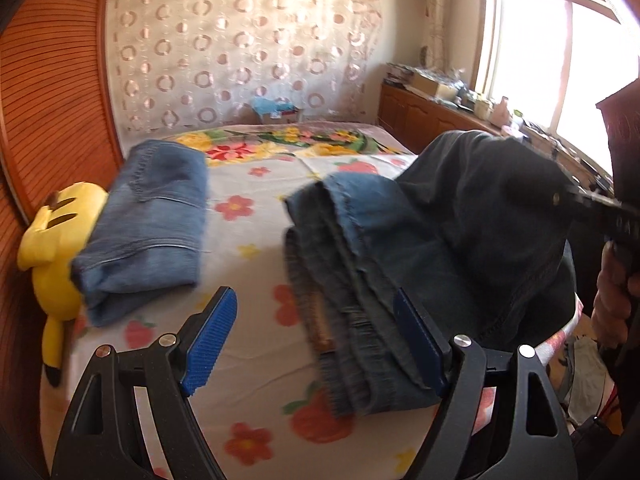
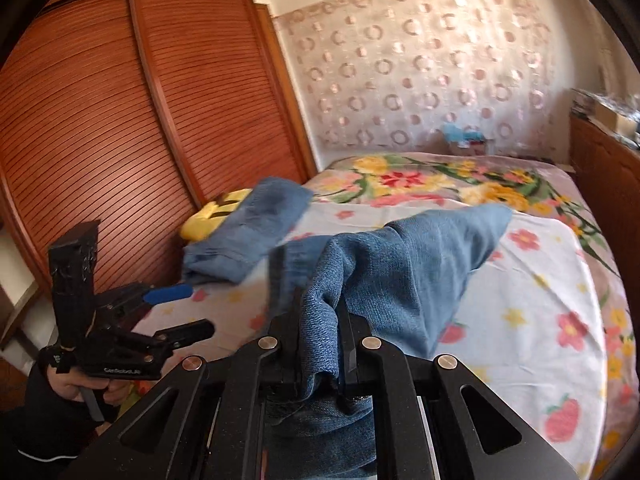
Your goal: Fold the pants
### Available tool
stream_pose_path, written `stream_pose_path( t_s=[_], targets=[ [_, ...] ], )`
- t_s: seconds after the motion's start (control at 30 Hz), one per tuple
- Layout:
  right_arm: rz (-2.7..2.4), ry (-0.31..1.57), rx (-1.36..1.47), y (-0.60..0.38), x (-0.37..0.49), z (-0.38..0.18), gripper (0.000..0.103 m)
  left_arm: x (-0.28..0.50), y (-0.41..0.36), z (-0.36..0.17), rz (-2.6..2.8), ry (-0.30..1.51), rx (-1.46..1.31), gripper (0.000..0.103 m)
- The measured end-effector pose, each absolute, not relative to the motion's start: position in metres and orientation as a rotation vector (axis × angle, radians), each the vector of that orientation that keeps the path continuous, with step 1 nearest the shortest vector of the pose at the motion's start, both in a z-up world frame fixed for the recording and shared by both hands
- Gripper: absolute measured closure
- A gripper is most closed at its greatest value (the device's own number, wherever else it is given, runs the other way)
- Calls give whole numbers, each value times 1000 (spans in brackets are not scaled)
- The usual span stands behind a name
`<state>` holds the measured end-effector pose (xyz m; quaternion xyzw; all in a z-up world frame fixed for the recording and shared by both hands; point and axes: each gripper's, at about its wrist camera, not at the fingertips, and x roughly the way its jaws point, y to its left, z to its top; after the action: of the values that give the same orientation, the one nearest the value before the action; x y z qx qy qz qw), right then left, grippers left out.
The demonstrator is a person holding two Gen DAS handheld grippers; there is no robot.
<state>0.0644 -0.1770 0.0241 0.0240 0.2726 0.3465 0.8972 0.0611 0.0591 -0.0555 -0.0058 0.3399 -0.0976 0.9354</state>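
Observation:
Blue jeans lie partly folded on the floral bed, with one end lifted at the right. My right gripper is shut on that denim and holds it above the bed; it shows in the left wrist view at the right edge. My left gripper is open, its blue pads straddling the near end of the jeans without gripping. It shows in the right wrist view at the lower left, open and empty.
A folded pair of jeans lies at the bed's left, beside a yellow plush toy. A wooden slatted wardrobe stands to the left. A cluttered wooden cabinet runs under the window on the right. The floral bedsheet stretches ahead.

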Motion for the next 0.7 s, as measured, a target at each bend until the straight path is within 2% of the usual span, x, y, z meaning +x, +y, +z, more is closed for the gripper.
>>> stream_pose_path(
  t_s=[0.23,0.53,0.63,0.7],
  targets=[
    [865,662,-47,-116,63,-9,93,51,100,-45,-121,663,-52,21],
    [892,779,-104,-108,76,-44,90,54,118,-47,-83,659,-75,21],
    [888,759,-101,-112,69,-31,77,58,112,-49,-95,661,-65,21],
    [890,739,-97,-116,61,-25,63,58,109,-48,-105,661,-58,21]
  ],
)
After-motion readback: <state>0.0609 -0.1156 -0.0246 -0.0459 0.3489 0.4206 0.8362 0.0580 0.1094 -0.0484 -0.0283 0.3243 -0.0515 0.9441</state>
